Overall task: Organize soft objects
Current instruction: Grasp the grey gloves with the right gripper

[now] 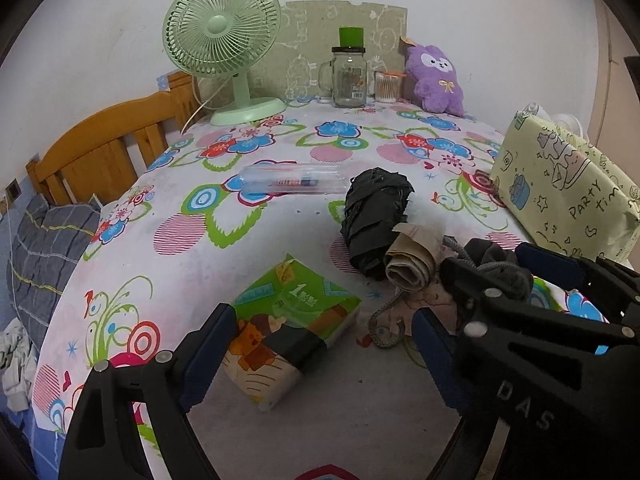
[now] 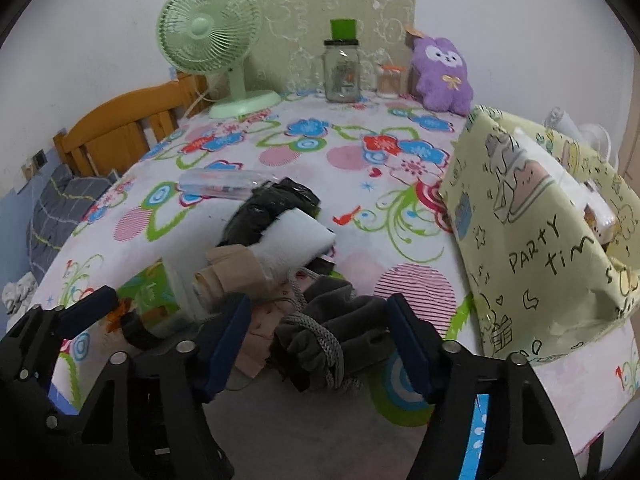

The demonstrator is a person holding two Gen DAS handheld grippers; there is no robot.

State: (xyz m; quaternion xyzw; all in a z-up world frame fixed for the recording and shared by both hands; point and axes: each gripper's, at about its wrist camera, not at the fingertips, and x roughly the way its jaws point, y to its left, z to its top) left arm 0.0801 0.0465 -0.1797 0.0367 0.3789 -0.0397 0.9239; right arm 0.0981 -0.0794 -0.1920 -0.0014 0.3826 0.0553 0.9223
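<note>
Two claws are hovering over the bench (image 1: 280,208), both spread. Left claw (image 1: 316,356) is straddling the tissue pack (image 1: 288,328), pads not touching it. Right claw (image 2: 320,344) is bracketing the grey pouch (image 2: 332,336), jaws not yet pressing it. Beige roll (image 2: 228,280) and white roll (image 2: 296,244) are lying just beyond it, black bundle (image 2: 264,208) further out. Gift bag (image 2: 532,240) is sitting to its right.

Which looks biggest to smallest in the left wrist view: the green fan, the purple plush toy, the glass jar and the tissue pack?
1. Green fan.
2. Tissue pack, though it lies far closer to the camera, so this is unsure.
3. Purple plush toy.
4. Glass jar, a little smaller than the toy.
</note>
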